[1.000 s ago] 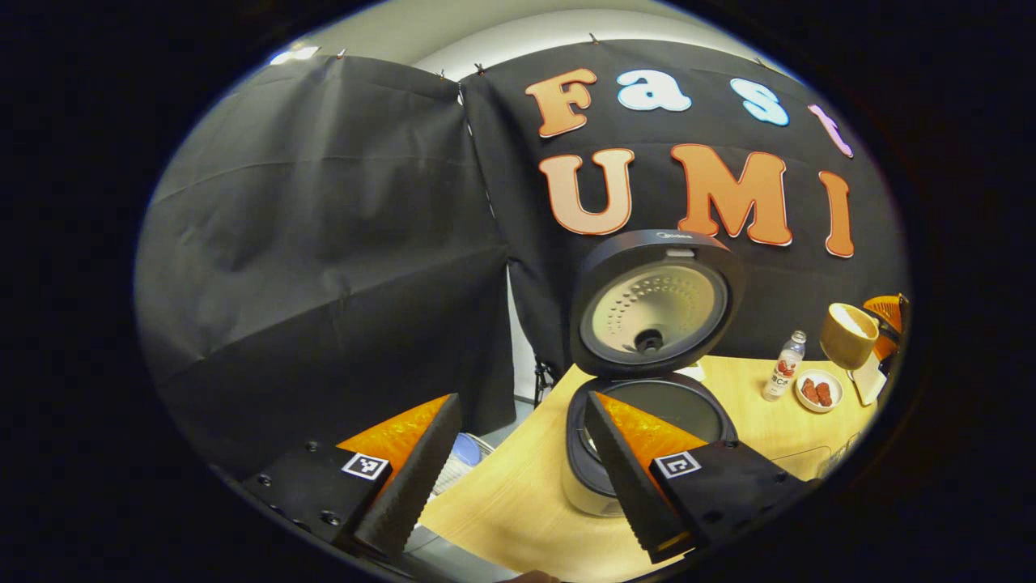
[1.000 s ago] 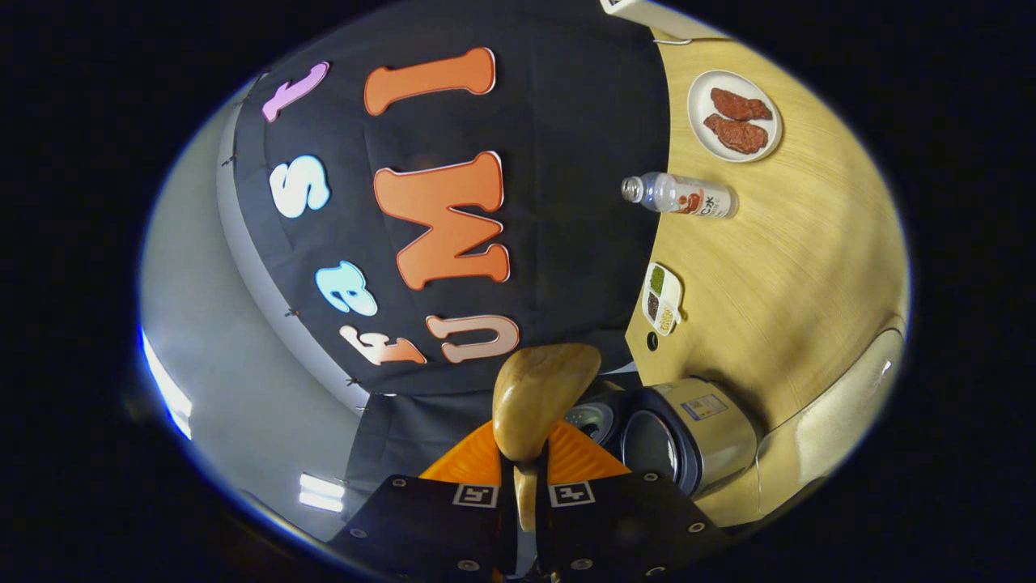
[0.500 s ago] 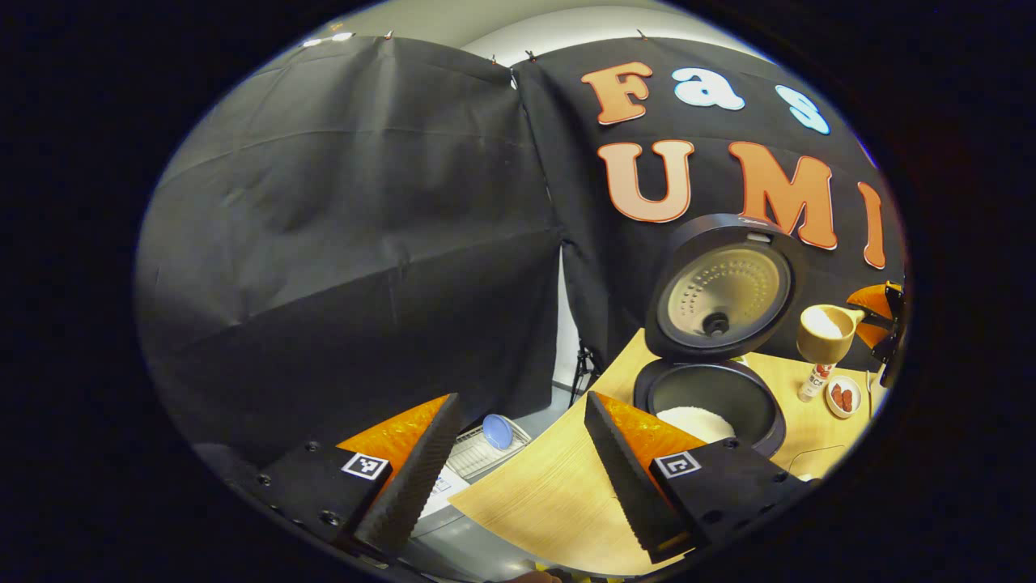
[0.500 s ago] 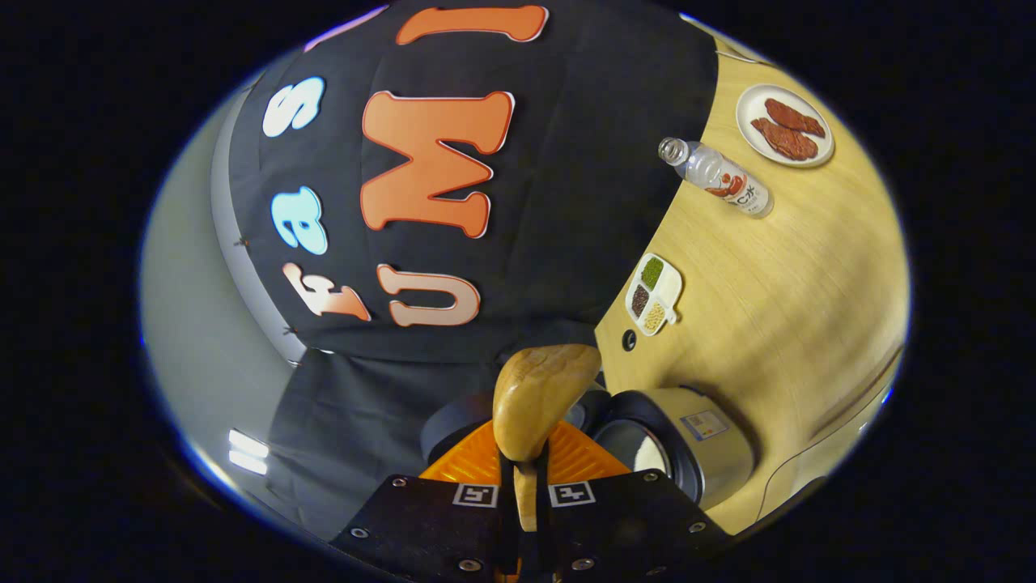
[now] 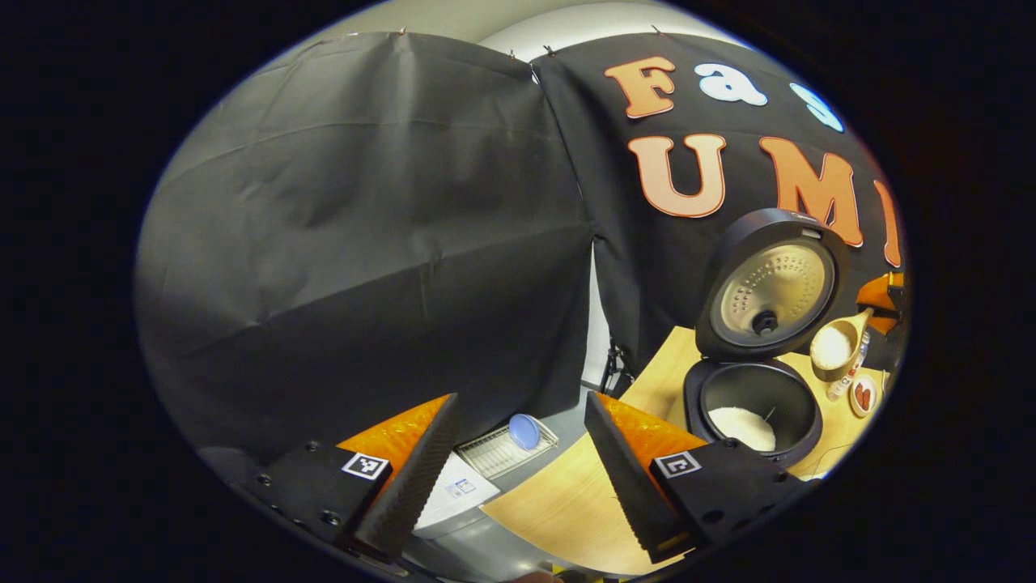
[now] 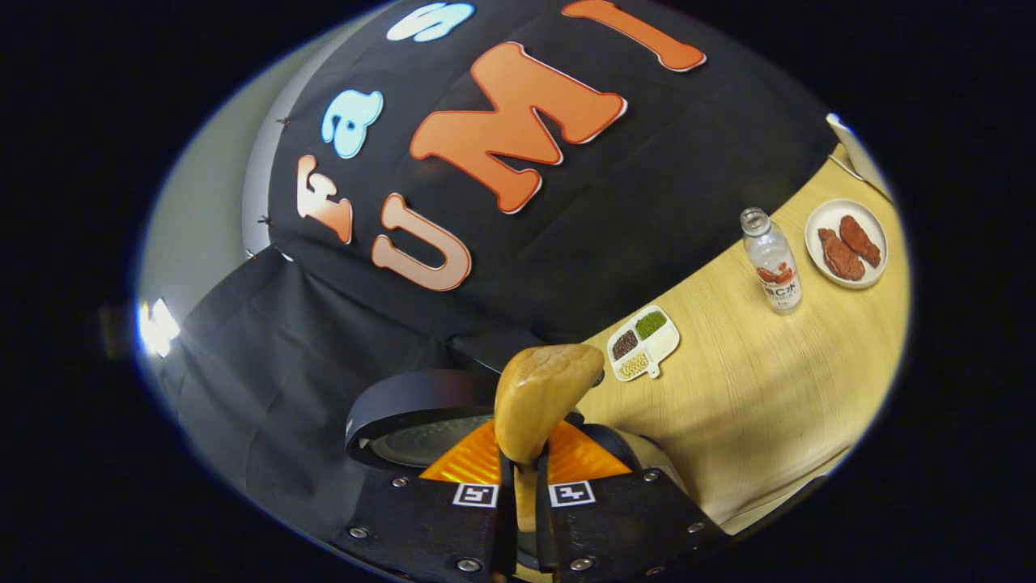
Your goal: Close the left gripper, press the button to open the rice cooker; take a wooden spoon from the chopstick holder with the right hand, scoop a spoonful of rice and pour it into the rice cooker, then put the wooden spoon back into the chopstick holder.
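The right tongs (image 6: 520, 486) are gripping the wooden spoon (image 6: 537, 398) just above the open rice cooker (image 5: 757, 398) on the counter (image 6: 769, 397). The left tongs (image 5: 518, 470) are hanging open, off to the side.

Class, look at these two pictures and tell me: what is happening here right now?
A person is working with two handheld tools at a wooden table. The right tool is shut on a wooden spoon, whose bowl holds white rice and hangs beside the raised lid just above the rice cooker. The cooker stands open, with rice already lying in its pot. The left tool is open, holds nothing, and sits back from the cooker near the table's edge.
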